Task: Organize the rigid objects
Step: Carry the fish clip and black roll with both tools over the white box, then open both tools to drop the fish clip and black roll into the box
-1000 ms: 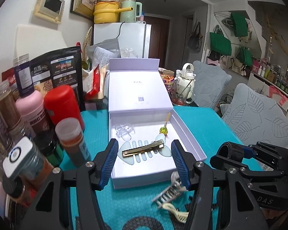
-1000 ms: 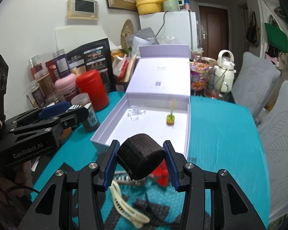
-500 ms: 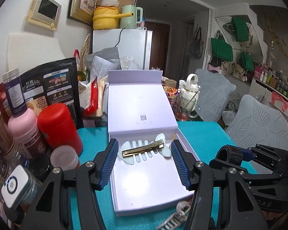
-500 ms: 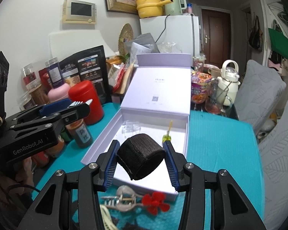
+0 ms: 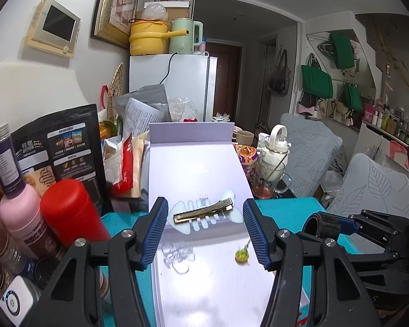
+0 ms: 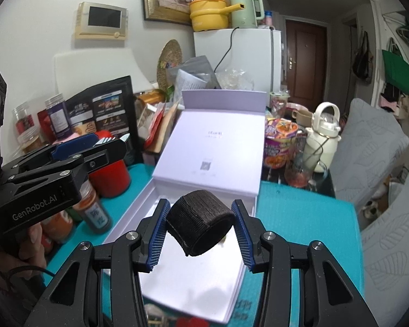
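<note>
Translucent plastic fishbone clip with shiny metal clasp; matt fuzzy black fabric roll.

I'm looking into a lived-in home, a small flat's kitchen-dining corner. A white fridge carries a yellow cooker pot and a green kettle, a framed picture hangs on the wall, and green tote bags hang by the brown entrance door. Jars and snack packets crowd the teal-covered counter beside cushioned chairs.

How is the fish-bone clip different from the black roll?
The fish-bone clip is flat, pale and see-through with a gold bar; the black roll is round, dark and fuzzy. The clip spans the left gripper lengthwise; the roll fills the right gripper. Both are held above the white box.
</note>
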A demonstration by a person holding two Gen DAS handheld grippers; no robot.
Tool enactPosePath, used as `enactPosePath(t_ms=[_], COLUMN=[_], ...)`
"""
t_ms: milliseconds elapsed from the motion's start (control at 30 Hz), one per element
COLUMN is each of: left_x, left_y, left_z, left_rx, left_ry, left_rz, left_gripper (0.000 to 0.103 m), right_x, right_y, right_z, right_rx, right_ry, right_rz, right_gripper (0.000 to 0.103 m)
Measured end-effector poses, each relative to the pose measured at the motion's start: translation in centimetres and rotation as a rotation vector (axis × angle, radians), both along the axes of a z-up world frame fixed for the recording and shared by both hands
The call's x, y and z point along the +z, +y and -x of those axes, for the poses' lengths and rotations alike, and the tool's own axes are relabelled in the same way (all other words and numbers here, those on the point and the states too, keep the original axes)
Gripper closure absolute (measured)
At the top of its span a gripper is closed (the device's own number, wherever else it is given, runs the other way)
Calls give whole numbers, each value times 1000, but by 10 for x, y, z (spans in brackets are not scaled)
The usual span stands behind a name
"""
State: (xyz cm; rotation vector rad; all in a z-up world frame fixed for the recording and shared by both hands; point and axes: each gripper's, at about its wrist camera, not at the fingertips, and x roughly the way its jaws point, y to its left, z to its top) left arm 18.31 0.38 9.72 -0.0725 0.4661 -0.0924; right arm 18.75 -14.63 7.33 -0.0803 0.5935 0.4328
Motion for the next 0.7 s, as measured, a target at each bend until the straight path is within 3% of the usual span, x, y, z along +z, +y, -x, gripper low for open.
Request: enactPosePath(t_ms=[267,700], left_x=[-8,-55], left_y=[6,13], left_z=[-29,-71], left_rx=[19,40], left_ry=[27,184], left_rz=[15,-21], left_gripper=[46,46], right_x=[1,-33], right_y=[-1,10], right_z=[-31,-76], right_rx=[-7,4], right_ry=[-9,55], right_rz=[-11,23], right_gripper=[57,57])
